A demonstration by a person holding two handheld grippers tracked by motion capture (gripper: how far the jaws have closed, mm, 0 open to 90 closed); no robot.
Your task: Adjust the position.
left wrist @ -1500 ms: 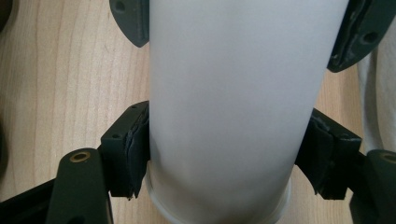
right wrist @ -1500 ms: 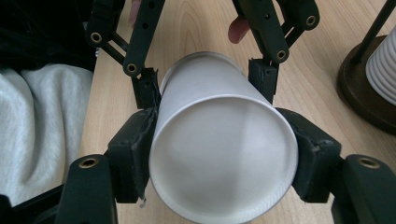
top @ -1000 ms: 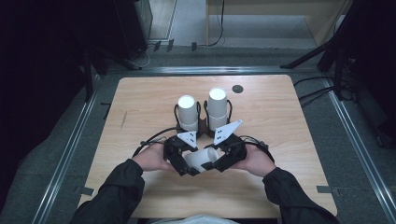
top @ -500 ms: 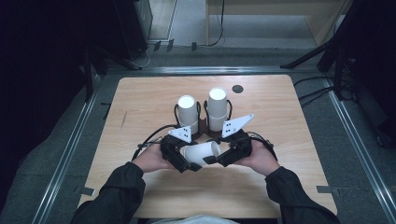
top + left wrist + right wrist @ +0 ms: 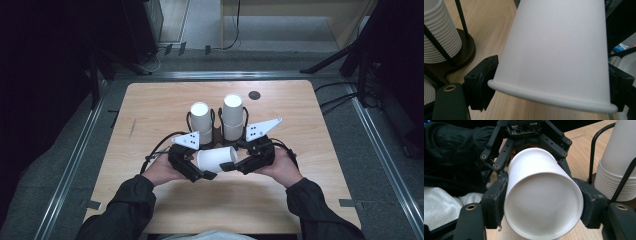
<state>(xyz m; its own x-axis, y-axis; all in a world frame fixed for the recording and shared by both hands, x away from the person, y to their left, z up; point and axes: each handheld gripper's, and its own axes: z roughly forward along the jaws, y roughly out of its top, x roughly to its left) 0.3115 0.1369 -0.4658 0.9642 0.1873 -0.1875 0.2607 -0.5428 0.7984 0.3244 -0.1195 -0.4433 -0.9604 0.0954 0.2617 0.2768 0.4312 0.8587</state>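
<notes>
The cup (image 5: 216,159) lies sideways above the table (image 5: 300,205), between the hands, just before the stacks (image 5: 234,116). The right tool (image 5: 544,220) clamps its base end; the left tool (image 5: 549,82), jaws wide and just now closing, brackets the rim end. Best keep the right grip light so the wall doesn't crush, and hold the cup level while the left settles

A light wooden tabletop (image 5: 150,110) with rounded corners carries two dark wire holders side by side at its middle. The left holder's stack of white cups (image 5: 201,116) stands lower than the right holder's stack (image 5: 233,116). A small dark round disc (image 5: 254,95) lies near the far edge, right of centre.
</notes>
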